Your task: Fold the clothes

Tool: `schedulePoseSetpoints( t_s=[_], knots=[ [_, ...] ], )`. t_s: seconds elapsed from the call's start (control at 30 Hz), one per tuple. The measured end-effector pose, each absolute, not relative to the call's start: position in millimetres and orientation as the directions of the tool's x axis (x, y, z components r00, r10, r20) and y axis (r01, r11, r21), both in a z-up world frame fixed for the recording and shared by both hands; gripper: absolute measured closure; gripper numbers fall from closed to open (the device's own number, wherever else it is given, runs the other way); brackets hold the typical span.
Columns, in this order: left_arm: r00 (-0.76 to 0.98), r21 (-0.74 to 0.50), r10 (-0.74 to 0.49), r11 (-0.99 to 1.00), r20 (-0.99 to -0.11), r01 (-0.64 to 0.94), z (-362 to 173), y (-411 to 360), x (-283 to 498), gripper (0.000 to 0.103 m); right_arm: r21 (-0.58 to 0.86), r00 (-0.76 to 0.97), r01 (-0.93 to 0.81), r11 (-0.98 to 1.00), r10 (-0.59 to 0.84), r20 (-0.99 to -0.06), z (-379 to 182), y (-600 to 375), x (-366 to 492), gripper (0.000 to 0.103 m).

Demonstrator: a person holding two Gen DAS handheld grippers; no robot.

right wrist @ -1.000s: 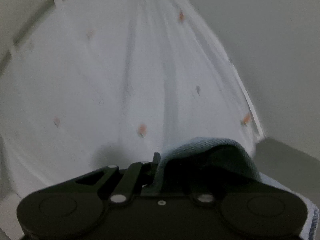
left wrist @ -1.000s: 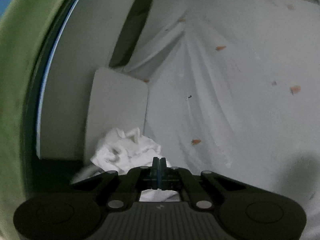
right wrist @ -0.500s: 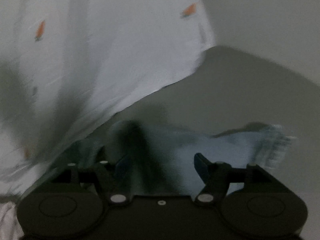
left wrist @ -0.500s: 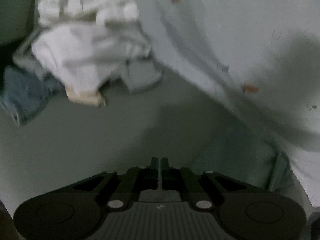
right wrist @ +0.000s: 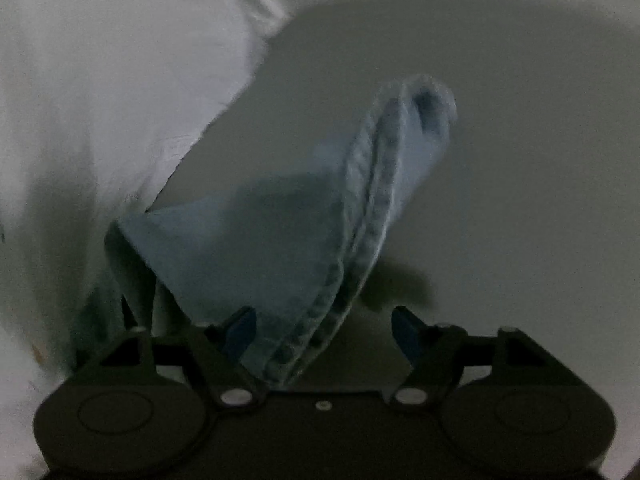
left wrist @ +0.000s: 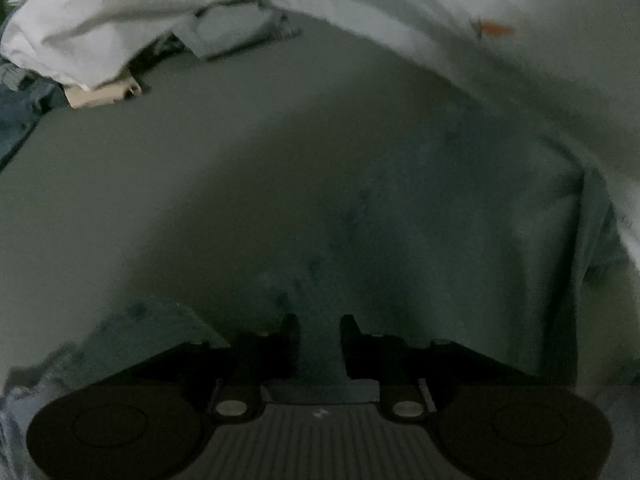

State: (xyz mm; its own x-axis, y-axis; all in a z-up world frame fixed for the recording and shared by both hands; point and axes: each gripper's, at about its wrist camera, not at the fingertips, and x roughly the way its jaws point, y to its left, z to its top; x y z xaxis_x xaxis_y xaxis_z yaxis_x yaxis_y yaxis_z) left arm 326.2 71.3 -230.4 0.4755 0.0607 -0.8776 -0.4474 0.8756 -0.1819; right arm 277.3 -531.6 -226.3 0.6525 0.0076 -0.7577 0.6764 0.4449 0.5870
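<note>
A light blue denim garment [left wrist: 440,240] lies spread on the grey surface [left wrist: 160,180], dim in shadow. My left gripper [left wrist: 319,330] hovers just over its near edge. The jaws are opening, a narrow gap shows between them, and denim fills that gap without being pinched. In the right wrist view a stitched hem of the same denim [right wrist: 360,208] rises in a loose fold. That fold runs between the fingers of my right gripper [right wrist: 324,328], whose jaws are opening wide, and neither blue pad [right wrist: 240,330] presses on it.
A white cloth with small orange prints [left wrist: 500,60] drapes along the far side and overlaps the denim; it fills the left of the right wrist view [right wrist: 100,100]. A heap of white clothes [left wrist: 100,20] and darker jeans [left wrist: 16,112] sit far left.
Both grippers have swung down from facing the white cloth to just over the surface. The right one let go of the denim it pinched. The left jaws have parted.
</note>
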Motion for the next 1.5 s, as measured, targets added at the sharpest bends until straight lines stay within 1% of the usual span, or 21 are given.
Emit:
schedulePoseSetpoints(
  t_s=[0.07,0.13,0.17,0.2,0.37,0.47,0.53,0.6,0.67,0.73,0.8,0.93,1.03,1.17,1.2,1.23,1.27,1.33,1.37,1.4,1.5],
  knots=[
    [0.465,-0.158,0.072,0.885,-0.882,-0.437,-233,64,328,0.069,0.66,0.686,0.666,0.347,0.063,-0.725,-239,-537,284,0.029],
    [0.458,-0.138,0.085,0.891,-0.885,-0.433,-235,59,330,0.065,0.67,0.676,0.68,0.299,0.1,-0.73,-245,-546,293,0.052],
    [0.454,-0.133,0.09,0.89,-0.886,-0.436,-235,58,331,0.064,0.658,0.658,0.702,0.272,0.107,-0.745,-246,-551,301,0.072],
    [0.45,-0.133,0.091,0.887,-0.888,-0.442,-235,59,332,0.064,0.65,0.649,0.712,0.264,0.104,-0.753,-241,-555,307,0.079],
    [0.436,-0.136,0.096,0.872,-0.895,-0.471,-233,57,334,0.064,0.704,0.727,0.621,0.345,0.082,-0.682,-191,-583,359,0.092],
    [0.425,-0.12,0.106,0.873,-0.899,-0.472,-233,55,337,0.064,0.737,0.808,0.526,0.424,0.022,-0.589,-148,-600,403,0.091],
    [0.42,-0.113,0.111,0.873,-0.901,-0.474,-233,54,340,0.062,0.81,0.886,0.415,0.415,0.018,-0.463,-136,-610,426,0.089],
    [0.416,-0.11,0.115,0.87,-0.902,-0.48,-233,55,342,0.062,0.9,0.944,0.281,0.334,0.072,-0.321,-138,-618,446,0.074],
    [0.413,-0.107,0.123,0.865,-0.902,-0.491,-233,57,344,0.061,0.873,0.93,0.309,0.378,0.071,-0.36,-138,-613,455,0.058],
    [0.41,-0.103,0.133,0.857,-0.902,-0.504,-232,57,344,0.058,0.57,0.825,0.488,0.661,-0.136,-0.549,-124,-589,454,0.049],
    [0.413,-0.106,0.14,0.848,-0.9,-0.519,-233,58,344,0.058,0.409,0.745,0.581,0.704,-0.257,-0.616,-134,-575,443,0.048],
    [0.402,-0.093,0.144,0.853,-0.904,-0.514,-235,56,348,0.056,0.473,0.646,0.721,0.507,-0.242,-0.724,-184,-586,389,0.049],
    [0.389,-0.074,0.149,0.861,-0.909,-0.503,-235,53,352,0.054,0.408,0.522,0.823,0.395,-0.244,-0.817,-219,-591,367,0.045],
    [0.394,-0.071,0.147,0.869,-0.907,-0.489,-232,52,354,0.053,0.547,0.59,0.783,0.296,-0.075,-0.804,-255,-599,355,0.039],
    [0.397,-0.074,0.146,0.87,-0.906,-0.488,-232,52,353,0.053,0.564,0.61,0.768,0.304,-0.08,-0.788,-258,-596,358,0.03],
    [0.402,-0.078,0.145,0.869,-0.904,-0.489,-230,52,352,0.053,0.553,0.612,0.761,0.34,-0.091,-0.786,-256,-595,365,0.031],
    [0.409,-0.082,0.146,0.868,-0.901,-0.49,-228,53,350,0.053,0.541,0.613,0.754,0.373,-0.101,-0.784,-254,-592,371,0.038],
    [0.422,-0.078,0.16,0.867,-0.892,-0.493,-222,54,346,0.053,0.516,0.608,0.744,0.425,-0.108,-0.787,-250,-584,384,0.067],
    [0.429,-0.079,0.164,0.865,-0.888,-0.496,-219,54,344,0.053,0.506,0.608,0.738,0.447,-0.113,-0.786,-248,-581,388,0.089],
    [0.434,-0.081,0.169,0.863,-0.885,-0.499,-216,54,341,0.053,0.517,0.623,0.731,0.446,-0.127,-0.772,-242,-582,383,0.097],
    [0.454,-0.097,0.173,0.853,-0.874,-0.513,-207,56,332,0.053,0.537,0.666,0.718,0.443,-0.213,-0.715,-212,-588,360,0.099]
  ],
)
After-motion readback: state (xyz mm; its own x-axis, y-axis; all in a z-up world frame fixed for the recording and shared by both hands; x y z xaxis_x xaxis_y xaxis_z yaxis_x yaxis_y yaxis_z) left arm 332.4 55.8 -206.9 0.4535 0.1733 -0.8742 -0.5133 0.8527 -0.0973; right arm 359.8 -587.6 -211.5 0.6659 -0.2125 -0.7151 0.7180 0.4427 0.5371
